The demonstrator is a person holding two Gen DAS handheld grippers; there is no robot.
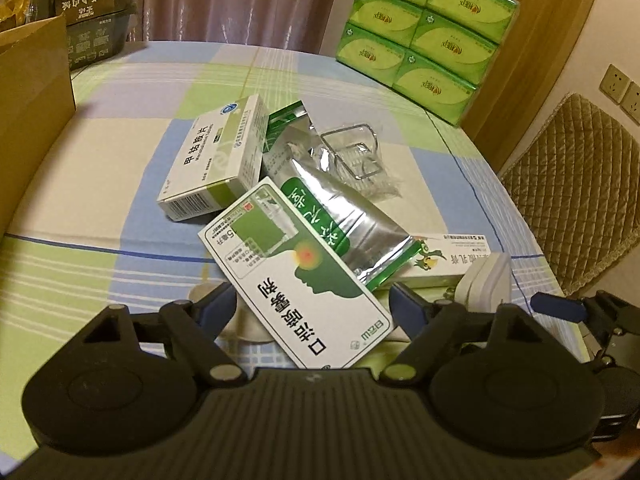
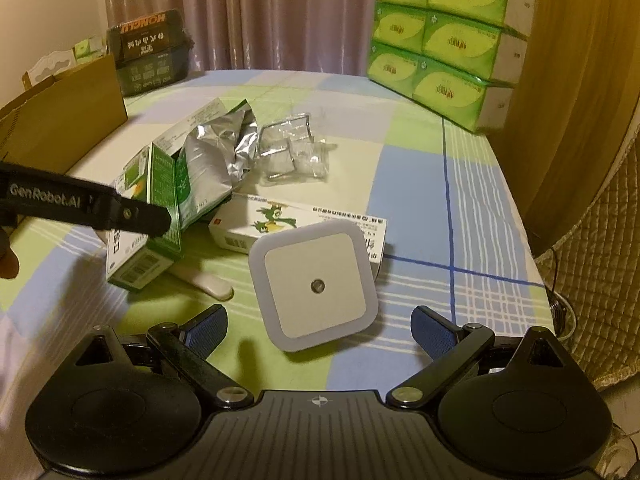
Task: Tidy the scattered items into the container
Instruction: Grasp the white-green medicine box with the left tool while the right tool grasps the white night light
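Note:
My left gripper (image 1: 314,304) is open with its jaws on either side of a green and white medicine box (image 1: 296,276), which lies tilted on a silver foil pouch (image 1: 340,216). Another white box (image 1: 218,160) lies behind, and a long ointment box (image 1: 448,260) to the right. My right gripper (image 2: 318,328) is open, just short of a white square night light (image 2: 314,286). The night light leans on the ointment box (image 2: 280,220). The left gripper's arm (image 2: 80,204) reaches across the green box (image 2: 148,236). A cardboard box (image 1: 32,120) stands at the left.
Clear plastic packets (image 2: 292,152) lie behind the pile. A white stick-shaped item (image 2: 208,284) lies under the green box. A stack of green tissue packs (image 2: 448,44) stands at the back right, a dark carton (image 2: 152,52) at the back left. A quilted chair (image 1: 572,200) is right of the table.

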